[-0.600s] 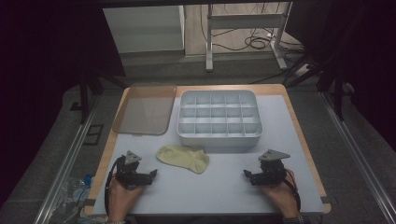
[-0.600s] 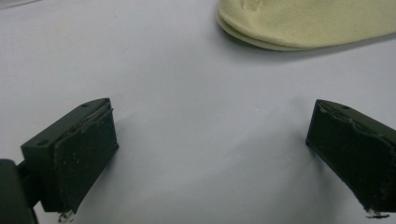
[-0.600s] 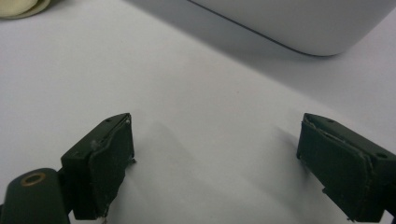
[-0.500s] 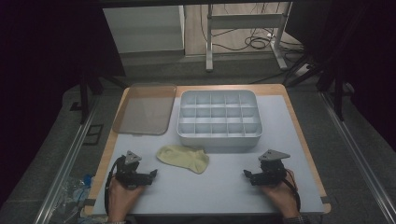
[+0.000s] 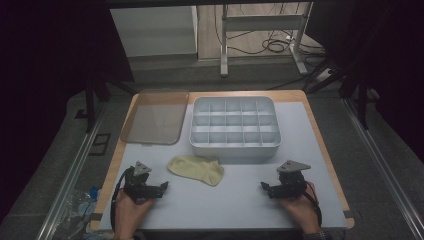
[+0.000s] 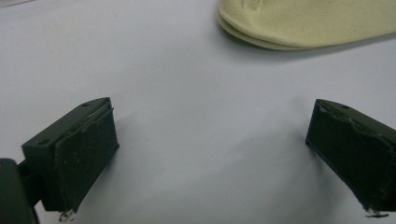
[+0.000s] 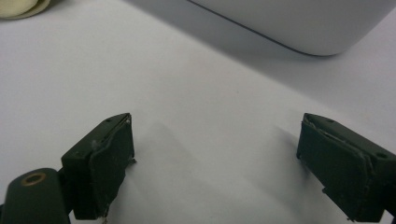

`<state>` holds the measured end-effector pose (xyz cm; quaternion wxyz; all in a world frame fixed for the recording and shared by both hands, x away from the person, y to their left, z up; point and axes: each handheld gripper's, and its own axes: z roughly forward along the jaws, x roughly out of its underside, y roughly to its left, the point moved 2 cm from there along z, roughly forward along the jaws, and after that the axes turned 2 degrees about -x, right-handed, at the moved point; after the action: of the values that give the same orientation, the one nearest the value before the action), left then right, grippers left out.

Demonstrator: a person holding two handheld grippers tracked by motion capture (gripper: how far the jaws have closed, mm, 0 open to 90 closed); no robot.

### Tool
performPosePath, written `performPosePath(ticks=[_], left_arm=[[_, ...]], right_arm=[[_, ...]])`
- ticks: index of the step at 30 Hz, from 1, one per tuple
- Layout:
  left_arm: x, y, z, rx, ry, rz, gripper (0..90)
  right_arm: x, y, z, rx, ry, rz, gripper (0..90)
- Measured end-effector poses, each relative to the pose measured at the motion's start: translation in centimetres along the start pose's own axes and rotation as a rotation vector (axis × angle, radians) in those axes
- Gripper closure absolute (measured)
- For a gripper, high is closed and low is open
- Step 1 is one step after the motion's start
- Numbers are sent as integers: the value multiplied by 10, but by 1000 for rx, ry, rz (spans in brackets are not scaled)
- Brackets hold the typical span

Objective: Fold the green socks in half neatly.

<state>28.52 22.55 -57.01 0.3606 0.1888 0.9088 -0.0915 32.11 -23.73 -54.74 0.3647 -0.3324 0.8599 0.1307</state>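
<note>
High view: nothing is seen to have shifted across the last half second. The left gripper [image 5: 161, 188] and right gripper [image 5: 265, 187] rest low on the near part of the white tabletop [image 5: 240, 200], each held in a hand [image 5: 131, 212], with the jaws pointed inward toward one another. The pale yellow sock [image 5: 196, 169] lies flat between them, nearer the left gripper, just in front of the white compartment organiser [image 5: 234, 126]. The organiser's cells look empty. Its translucent lid [image 5: 155, 116] lies apart on the left, beside the box.

Left gripper view: the jaws are spread wide, with bare tabletop [image 6: 196, 116] between them and nothing gripped. The sock [image 6: 308, 23] lies ahead and to the upper right, clear of both pads [image 6: 88, 154].

Right gripper view: the jaws are likewise wide and empty over the tabletop [image 7: 210, 154]. A rounded corner of the organiser [image 7: 303, 23] is seen ahead at the top; an edge of the sock [image 7: 21, 7] is seen at the top left corner.

Judgement: with no change noted, the work is taken as not yet begun. The sock is untouched and is the likely first pick, the left gripper being closest; an advance toward it would be needed before any closing.
</note>
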Motion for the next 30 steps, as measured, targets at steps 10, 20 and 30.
performPosePath(ticks=[10, 20, 30], left_arm=[[0, 0, 0, 2, -3, -4, 19], [0, 1, -1, 1, -10, -18, 40], [-11, -2, -5, 43, -27, -6, 115]], right_arm=[[0, 0, 0, 0, 1, 1, 116], [-1, 0, -2, 11, -6, 8, 171], [-12, 7, -7, -17, -27, 3, 221]])
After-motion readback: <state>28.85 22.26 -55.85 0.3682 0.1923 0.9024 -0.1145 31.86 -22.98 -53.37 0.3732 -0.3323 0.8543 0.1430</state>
